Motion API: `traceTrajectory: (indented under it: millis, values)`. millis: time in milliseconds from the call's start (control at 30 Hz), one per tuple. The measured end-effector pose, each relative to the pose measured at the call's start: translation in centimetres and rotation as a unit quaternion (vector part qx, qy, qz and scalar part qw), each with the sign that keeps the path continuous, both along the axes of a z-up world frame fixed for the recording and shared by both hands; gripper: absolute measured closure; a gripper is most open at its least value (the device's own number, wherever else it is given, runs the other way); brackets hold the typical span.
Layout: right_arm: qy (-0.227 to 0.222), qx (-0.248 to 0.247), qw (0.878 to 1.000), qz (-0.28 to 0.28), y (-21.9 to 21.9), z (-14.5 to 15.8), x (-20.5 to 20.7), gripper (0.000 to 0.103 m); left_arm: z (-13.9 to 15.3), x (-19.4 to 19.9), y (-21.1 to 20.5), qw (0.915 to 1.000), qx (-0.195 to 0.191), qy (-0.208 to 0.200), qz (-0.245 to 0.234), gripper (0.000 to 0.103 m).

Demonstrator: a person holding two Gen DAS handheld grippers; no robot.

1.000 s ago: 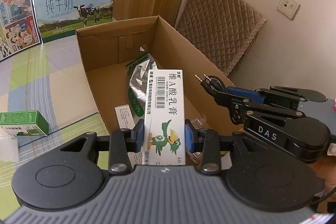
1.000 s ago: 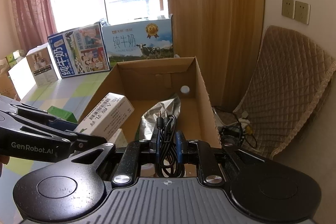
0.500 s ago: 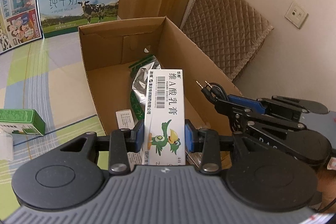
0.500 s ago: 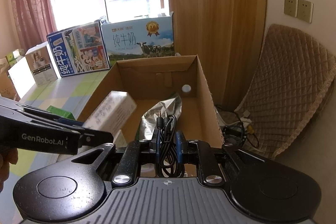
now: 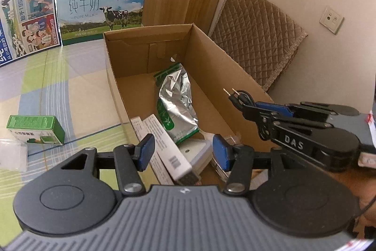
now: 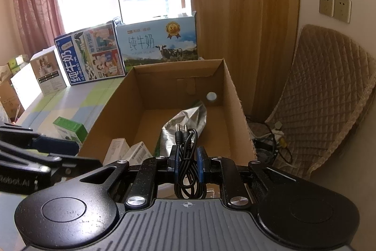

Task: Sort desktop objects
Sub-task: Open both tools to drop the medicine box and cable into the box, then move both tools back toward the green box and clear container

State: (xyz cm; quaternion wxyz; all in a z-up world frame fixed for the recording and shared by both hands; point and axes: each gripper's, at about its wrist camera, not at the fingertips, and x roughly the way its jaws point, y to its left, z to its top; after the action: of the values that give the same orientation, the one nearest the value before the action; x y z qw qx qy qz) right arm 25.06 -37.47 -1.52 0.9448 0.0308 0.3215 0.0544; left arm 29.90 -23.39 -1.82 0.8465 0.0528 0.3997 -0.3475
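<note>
An open cardboard box (image 5: 211,58) (image 6: 232,95) stands on the table. Inside lie a silver foil pouch (image 5: 176,95) (image 6: 185,121) and several white cartons, one of them the ointment carton (image 5: 166,147) (image 6: 138,152) at the near end. My left gripper (image 5: 182,151) is open and empty just above the box's near end. My right gripper (image 6: 186,158) is shut on a coiled black audio cable (image 6: 186,157), plugs pointing forward, over the box's near right side; it also shows in the left wrist view (image 5: 282,119).
A small green carton (image 5: 37,129) (image 6: 70,129) lies on the checked tablecloth left of the box. Milk cartons (image 5: 101,11) (image 6: 159,41) stand behind it. A quilted brown chair (image 5: 256,37) (image 6: 324,95) is on the right by the wall.
My left gripper has opened and let go of the white ointment carton, which now lies in the box. The right gripper still holds the cable over the box.
</note>
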Motion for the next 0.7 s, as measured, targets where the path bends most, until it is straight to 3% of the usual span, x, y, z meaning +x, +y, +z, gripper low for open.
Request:
traceTrajectory:
  millis: [233,300,333,367,600,700]
  values:
    - [-0.023,0.024,0.999,0.006,0.0,0.6,-0.1,0.09,0.2,-0.8,0.7,1.0,-0.004,-0.001,-0.001,0.051]
    - [-0.031,0.028,0.999,0.003,0.0,0.9,-0.1,0.07,0.1,-0.8,1.0,1.0,-0.005,0.0,0.0,0.051]
    - [-0.033,0.029,0.999,-0.002,-0.1,1.0,-0.2,0.051,0.1,-0.8,1.1,1.0,-0.005,0.001,0.002,0.051]
    - [-0.035,0.033,0.999,-0.007,-0.2,1.0,-0.4,0.048,0.0,-0.8,1.2,1.0,-0.005,0.001,0.003,0.05]
    - [-0.017,0.038,0.999,-0.028,-1.1,0.6,-1.6,0.047,-0.1,-1.3,2.2,0.9999,-0.005,0.002,0.013,0.048]
    - [-0.015,0.044,0.998,-0.036,-1.2,0.8,-2.6,0.043,0.0,-1.7,2.8,0.9998,-0.006,0.002,0.02,0.04]
